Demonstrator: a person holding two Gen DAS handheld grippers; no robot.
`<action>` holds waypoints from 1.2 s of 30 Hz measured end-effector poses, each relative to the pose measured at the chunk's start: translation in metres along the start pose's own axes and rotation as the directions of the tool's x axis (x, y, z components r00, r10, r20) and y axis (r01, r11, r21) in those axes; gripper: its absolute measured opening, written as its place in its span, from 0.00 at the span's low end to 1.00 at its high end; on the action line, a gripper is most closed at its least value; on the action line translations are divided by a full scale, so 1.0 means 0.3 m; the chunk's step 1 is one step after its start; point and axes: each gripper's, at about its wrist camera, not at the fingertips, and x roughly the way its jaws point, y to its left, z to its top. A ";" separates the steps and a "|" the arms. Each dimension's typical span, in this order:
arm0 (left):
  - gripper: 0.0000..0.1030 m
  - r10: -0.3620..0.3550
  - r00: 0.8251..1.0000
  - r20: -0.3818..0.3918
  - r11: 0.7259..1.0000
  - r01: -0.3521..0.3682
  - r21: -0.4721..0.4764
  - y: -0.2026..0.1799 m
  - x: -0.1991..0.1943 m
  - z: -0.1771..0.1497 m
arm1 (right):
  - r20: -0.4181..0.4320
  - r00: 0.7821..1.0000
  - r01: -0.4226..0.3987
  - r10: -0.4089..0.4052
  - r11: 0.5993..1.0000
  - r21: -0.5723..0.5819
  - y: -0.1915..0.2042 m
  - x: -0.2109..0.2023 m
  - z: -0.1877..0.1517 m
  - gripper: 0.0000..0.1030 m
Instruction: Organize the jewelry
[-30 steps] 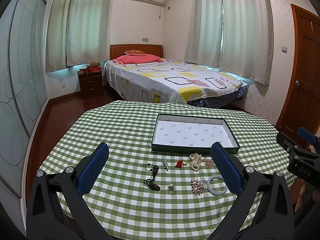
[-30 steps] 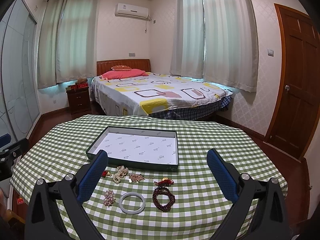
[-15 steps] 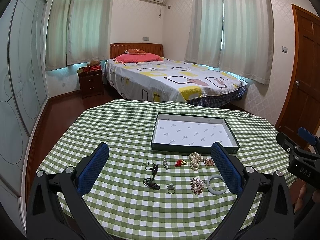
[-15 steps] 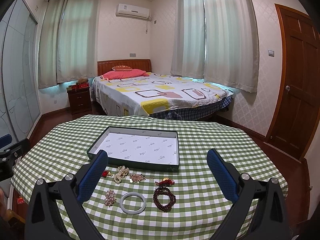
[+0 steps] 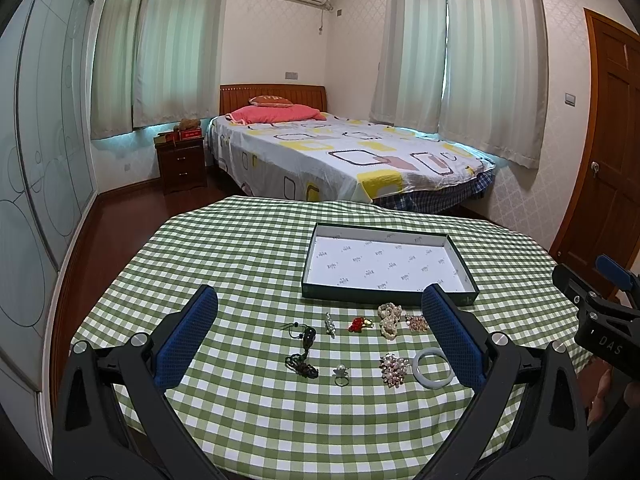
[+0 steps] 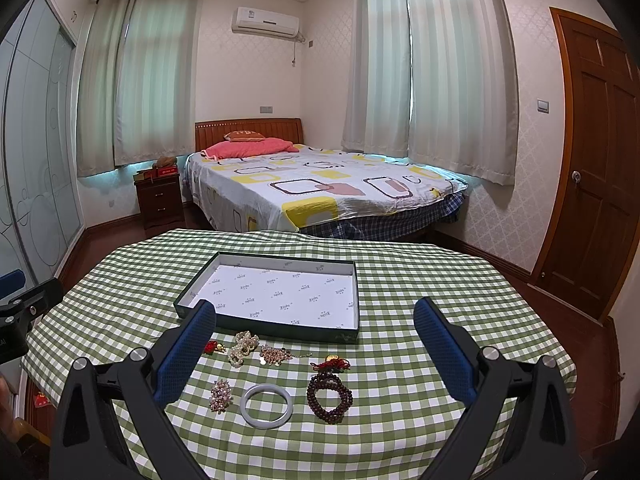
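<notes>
left gripper spread wide, empty | right gripper likewise | I see bangle lying flat just ahead-below my right claw, nearer it | tray beyond

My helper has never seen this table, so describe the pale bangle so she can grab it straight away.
Start at the shallow white-lined tray on the green checked tablecloth. The jewelry lies in two rows in front of it; in the nearer row, the pale bangle lies between a sparkly brooch and a dark bead bracelet. It alone is a plain, smooth, solid ring.
</notes>
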 end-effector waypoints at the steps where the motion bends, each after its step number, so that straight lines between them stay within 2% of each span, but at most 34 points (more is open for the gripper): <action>1: 0.97 -0.001 1.000 0.000 1.000 0.001 0.001 0.000 0.000 -0.001 | 0.000 1.000 -0.001 0.001 1.000 0.001 0.000 0.000 0.000 0.94; 36: 0.97 -0.011 1.000 -0.021 1.000 0.011 -0.005 0.007 0.033 -0.012 | -0.004 1.000 -0.012 0.012 1.000 0.004 0.012 0.003 -0.006 0.94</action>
